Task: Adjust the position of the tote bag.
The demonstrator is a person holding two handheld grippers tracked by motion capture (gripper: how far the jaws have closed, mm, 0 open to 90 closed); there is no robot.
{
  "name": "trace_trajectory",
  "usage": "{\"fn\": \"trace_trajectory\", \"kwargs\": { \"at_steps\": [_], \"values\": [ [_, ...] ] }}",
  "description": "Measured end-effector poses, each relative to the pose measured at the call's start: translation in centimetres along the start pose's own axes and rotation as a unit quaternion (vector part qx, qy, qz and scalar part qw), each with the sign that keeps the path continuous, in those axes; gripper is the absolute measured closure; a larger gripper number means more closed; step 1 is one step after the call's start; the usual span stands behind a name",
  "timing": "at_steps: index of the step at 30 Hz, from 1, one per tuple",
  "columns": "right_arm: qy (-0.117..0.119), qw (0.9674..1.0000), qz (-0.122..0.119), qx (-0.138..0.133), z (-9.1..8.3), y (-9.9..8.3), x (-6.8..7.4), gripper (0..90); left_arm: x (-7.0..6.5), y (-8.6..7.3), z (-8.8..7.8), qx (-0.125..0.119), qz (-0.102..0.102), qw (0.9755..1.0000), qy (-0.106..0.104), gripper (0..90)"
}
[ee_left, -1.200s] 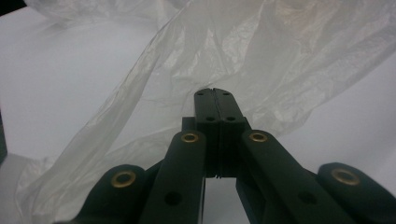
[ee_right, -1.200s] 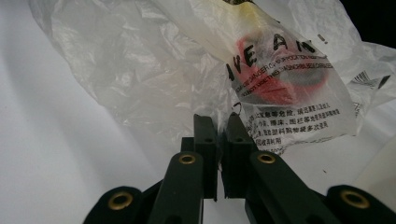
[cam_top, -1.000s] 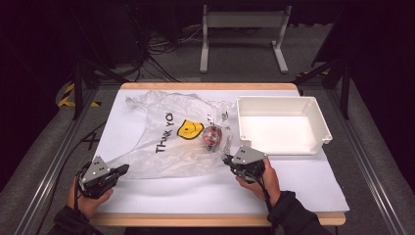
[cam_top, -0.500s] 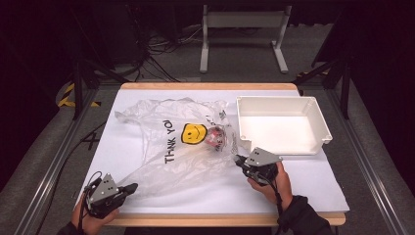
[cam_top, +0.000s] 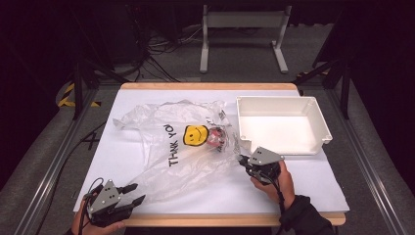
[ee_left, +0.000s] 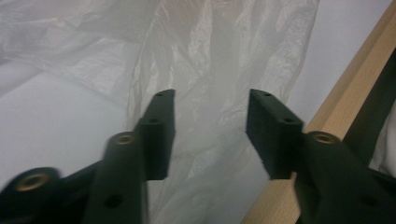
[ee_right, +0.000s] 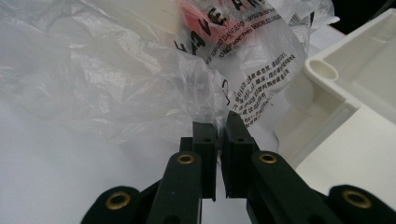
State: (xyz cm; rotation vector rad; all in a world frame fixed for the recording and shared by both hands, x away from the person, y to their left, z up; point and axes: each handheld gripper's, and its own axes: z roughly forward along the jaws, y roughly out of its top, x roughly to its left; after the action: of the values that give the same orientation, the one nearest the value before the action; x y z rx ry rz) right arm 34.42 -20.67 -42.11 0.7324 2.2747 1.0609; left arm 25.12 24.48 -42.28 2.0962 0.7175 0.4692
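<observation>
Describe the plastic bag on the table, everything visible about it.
The plastic bag is thin, translucent and crinkled, printed with a yellow smiley face, "THANK YOU" and small black text. It lies flattened and spread on the white table, left of the white tray, with something red inside. The right gripper is shut on a fold of its edge. The left gripper has just been opening, jaws apart over the bag's near corner.
</observation>
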Motion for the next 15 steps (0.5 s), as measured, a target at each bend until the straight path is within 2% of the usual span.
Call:
{"fn": "trace_trajectory", "kwargs": {
  "at_steps": [1,2,4,5,6,9,10,12,15],
  "values": [
    [0.0,1.0,0.0,0.0,0.0,0.0,0.0,86.1,0.0,0.0,0.0,0.0,0.0,1.0,0.0,38.3],
    [0.001,1.0,0.002,0.005,0.1,-0.2,-0.1,86.1,0.1,0.3,-0.7,-0.02,-0.004,0.9998,0.003,34.5],
    [0.001,1.0,0.003,0.007,0.2,-0.3,-0.2,86.1,0.1,0.5,-1.1,-0.029,-0.007,0.9995,0.004,32.3],
    [0.002,1.0,0.003,0.008,0.2,-0.3,-0.2,86.1,0.4,1.0,-2.0,-0.046,-0.011,0.9988,0.012,26.0],
    [0.002,1.0,0.002,0.009,0.2,-0.3,-0.2,86.1,0.4,1.0,-2.0,-0.046,-0.011,0.9988,0.012,24.2],
    [0.002,0.9999,0.0,0.011,0.3,-0.4,-0.2,86.1,1.0,1.7,-3.0,-0.07,-0.02,0.9972,0.016,23.0],
    [0.004,0.9999,-0.001,0.013,0.3,-0.4,-0.2,86.1,1.6,2.1,-3.1,-0.074,-0.017,0.9966,0.03,22.2],
    [0.004,0.9999,0.0,0.014,0.4,-0.5,-0.2,86.1,2.0,2.3,-2.9,-0.072,-0.017,0.9967,0.035,22.2],
    [0.003,0.9999,-0.001,0.017,0.3,-0.6,-0.2,86.2,3.7,2.8,-1.9,-0.06,-0.015,0.9967,0.051,21.7]
  ]
}}
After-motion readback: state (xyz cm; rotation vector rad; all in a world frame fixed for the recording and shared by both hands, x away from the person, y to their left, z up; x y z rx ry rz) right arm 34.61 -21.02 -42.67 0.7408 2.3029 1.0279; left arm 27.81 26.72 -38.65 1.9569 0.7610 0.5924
